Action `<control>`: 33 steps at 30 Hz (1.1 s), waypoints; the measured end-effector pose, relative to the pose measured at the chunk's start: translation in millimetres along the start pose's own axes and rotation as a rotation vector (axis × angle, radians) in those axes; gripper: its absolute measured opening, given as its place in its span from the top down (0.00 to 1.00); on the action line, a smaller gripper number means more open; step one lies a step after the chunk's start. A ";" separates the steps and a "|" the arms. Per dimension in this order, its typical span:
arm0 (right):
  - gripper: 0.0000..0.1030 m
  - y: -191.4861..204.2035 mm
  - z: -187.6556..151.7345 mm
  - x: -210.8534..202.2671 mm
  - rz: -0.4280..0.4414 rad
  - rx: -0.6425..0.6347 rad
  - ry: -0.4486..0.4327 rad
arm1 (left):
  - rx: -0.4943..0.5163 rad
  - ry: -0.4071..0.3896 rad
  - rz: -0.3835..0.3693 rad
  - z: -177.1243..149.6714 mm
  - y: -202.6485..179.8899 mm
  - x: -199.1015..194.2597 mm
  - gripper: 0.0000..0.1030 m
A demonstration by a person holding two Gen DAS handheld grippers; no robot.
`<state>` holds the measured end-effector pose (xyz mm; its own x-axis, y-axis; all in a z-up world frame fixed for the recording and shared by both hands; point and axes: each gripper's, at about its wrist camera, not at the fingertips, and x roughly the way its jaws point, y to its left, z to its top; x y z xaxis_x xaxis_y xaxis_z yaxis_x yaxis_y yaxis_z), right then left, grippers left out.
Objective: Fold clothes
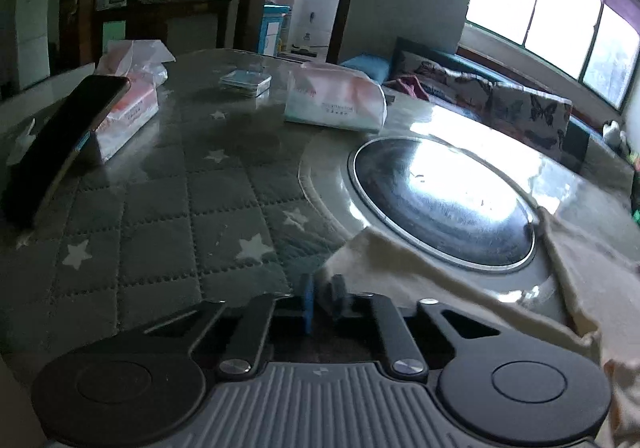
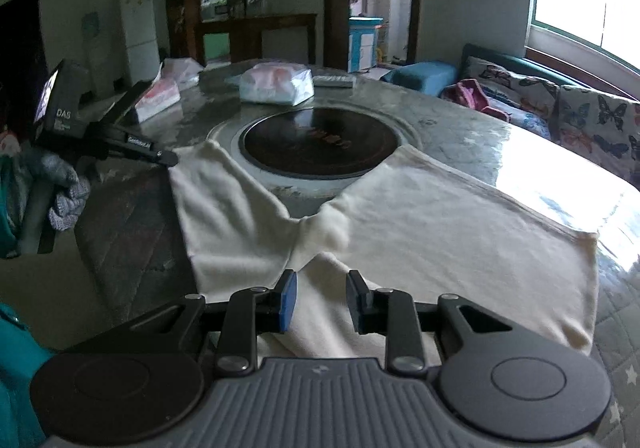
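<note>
While the left gripper (image 1: 322, 298) has its fingers nearly together, pinching a corner of the cream garment (image 1: 460, 288) at lower centre | right gripper (image 2: 322, 302) fingers apart, hovering over the garment (image 2: 420, 215), touch unclear | garment spread on desk (image 2: 480, 131), lower centre, partly over dark round plate (image 2: 316, 143) | lower edge hidden behind fingers.

Round table (image 2: 460, 131) under a glossy clear cover, padded with grey quilted star-print cloth (image 1: 168, 232), with a dark circular glass hob (image 2: 320, 143) set at its centre. Lying on it: cream-white trousers (image 2: 420, 224) spread flat, two soft tissue packs (image 1: 336, 99) (image 1: 128, 111), a dark phone (image 1: 60, 139) propped against one pack, a small flat box (image 1: 245, 83).
</note>
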<state>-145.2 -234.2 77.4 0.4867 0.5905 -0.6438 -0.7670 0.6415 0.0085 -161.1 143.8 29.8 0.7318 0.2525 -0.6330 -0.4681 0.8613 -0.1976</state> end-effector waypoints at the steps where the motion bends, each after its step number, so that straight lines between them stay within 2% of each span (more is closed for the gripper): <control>1: 0.74 -2.6 -1.0 -2.3 -0.003 0.015 -0.004 | -0.007 -0.007 -0.018 3.3 -1.0 -2.4 0.95; 4: 0.74 -10.6 -4.9 -9.6 -0.014 0.059 -0.018 | 0.014 -0.053 -0.116 16.5 -17.7 -22.2 0.95; 8: 0.74 -24.7 -13.4 -19.5 -0.039 0.118 -0.035 | 0.077 -0.090 -0.274 30.5 -58.3 -48.5 0.95; 14: 0.74 -42.5 -31.1 -36.8 -0.085 0.183 -0.066 | 0.178 -0.078 -0.527 32.3 -134.8 -77.3 0.95; 20: 0.74 -62.2 -54.7 -54.8 -0.136 0.265 -0.092 | 0.259 -0.009 -0.722 13.0 -206.0 -86.0 0.95; 28: 0.74 -84.9 -83.8 -76.3 -0.195 0.376 -0.108 | 0.383 0.100 -0.853 -31.9 -266.7 -69.6 0.94; 30: 0.74 -87.5 -87.9 -78.9 -0.208 0.389 -0.106 | 0.413 0.132 -0.864 -43.3 -270.6 -63.3 0.91; 32: 0.74 -89.8 -91.9 -81.7 -0.221 0.402 -0.105 | 0.449 0.171 -0.868 -54.4 -272.4 -57.0 0.78; 33: 0.74 -91.0 -93.9 -83.1 -0.228 0.409 -0.104 | 0.474 0.190 -0.857 -59.4 -272.5 -54.6 0.76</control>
<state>-155.1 -387.6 58.3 0.6784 0.4448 -0.5847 -0.4187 0.8881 0.1897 -102.9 -130.8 73.7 0.6192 -0.5761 -0.5336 0.4576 0.8170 -0.3510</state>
